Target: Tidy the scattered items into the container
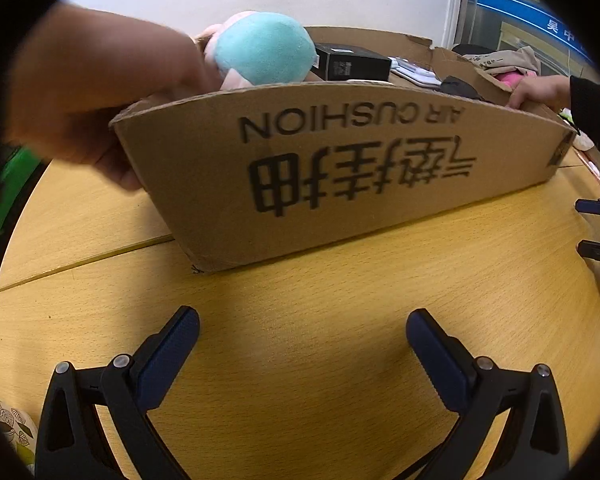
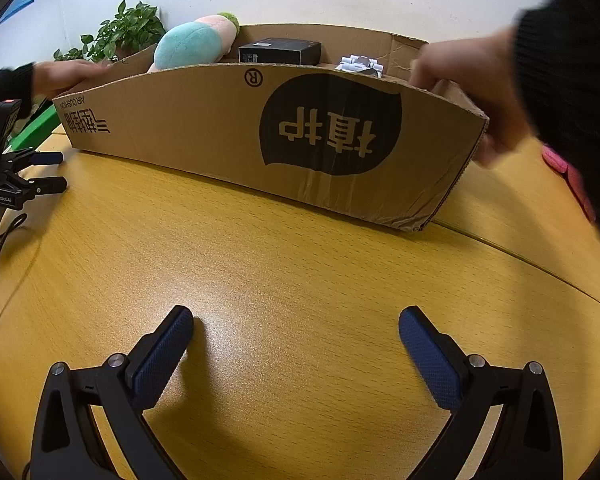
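A brown cardboard box [image 1: 340,160] with upside-down print stands on the yellow wooden table; it also shows in the right wrist view [image 2: 204,128]. Inside it are a teal and pink plush toy [image 1: 264,52] [image 2: 192,46], a black box [image 1: 352,62] [image 2: 280,52] and a white item [image 2: 358,65]. Two bare hands [image 1: 96,92] [image 2: 472,88] hold the box's ends. My left gripper [image 1: 302,334] is open and empty, low over the table in front of the box. My right gripper [image 2: 296,332] is open and empty too, likewise short of the box.
The left gripper shows at the left edge of the right wrist view [image 2: 40,172], resting on the table with a cable. A potted plant [image 2: 120,36] stands behind the box. Pink cloth [image 2: 568,176] lies at the right. Clothes [image 1: 508,64] lie beyond the box.
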A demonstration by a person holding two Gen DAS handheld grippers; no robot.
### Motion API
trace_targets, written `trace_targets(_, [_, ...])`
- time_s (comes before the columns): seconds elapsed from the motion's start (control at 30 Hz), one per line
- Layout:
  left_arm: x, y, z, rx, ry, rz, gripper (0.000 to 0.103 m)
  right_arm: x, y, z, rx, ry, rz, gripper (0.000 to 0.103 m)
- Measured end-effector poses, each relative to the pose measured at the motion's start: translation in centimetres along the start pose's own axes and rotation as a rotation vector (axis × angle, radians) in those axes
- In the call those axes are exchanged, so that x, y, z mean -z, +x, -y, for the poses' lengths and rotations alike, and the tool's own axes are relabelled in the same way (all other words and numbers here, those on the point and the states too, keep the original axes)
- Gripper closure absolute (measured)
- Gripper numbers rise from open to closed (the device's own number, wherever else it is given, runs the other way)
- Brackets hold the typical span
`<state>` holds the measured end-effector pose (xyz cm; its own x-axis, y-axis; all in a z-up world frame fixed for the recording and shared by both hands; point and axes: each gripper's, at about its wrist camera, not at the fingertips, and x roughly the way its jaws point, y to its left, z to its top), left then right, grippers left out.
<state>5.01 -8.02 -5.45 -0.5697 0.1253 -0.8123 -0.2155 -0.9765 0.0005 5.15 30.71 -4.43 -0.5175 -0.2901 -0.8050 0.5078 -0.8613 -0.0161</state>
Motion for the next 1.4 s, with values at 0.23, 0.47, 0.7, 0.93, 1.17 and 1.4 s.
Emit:
trace_targets(0.23, [-0.2,0.41,0.81,-0.001,-0.001,0.001,0.0,-0.34,0.12,-0.34,0.0,0.0,0.0,0.0])
trace_targets(0.47, [-0.28,0.43,0.81,-0.001,-0.001,0.001,0.0,-0.29,0.12,-0.33,0.0,0.0,0.001,0.0])
trace_targets(0.7, [-0.31,0.41,0.8,-0.001,-0.001,0.001,0.0,-0.24,0.09,-0.31,-0.001,0.0,0.001,0.0])
trace_targets(0.93, [-0.34,0.55,0.89,-0.001,-0.001,0.001,0.0,-0.18,0.08,-0.42,0.0,0.002,0.002,0.0])
trace_targets(1.17, [-0.42,0.64,1.01,0.0,-0.001,0.001,0.0,-0.05,-0.02,-0.56,0.0,0.0,0.002,0.0])
trace_targets(1.4, [-0.61,0.78,1.25,0.0,-0.001,0.002,0.0,0.05,-0.06,-0.83,0.001,0.0,0.004,0.0])
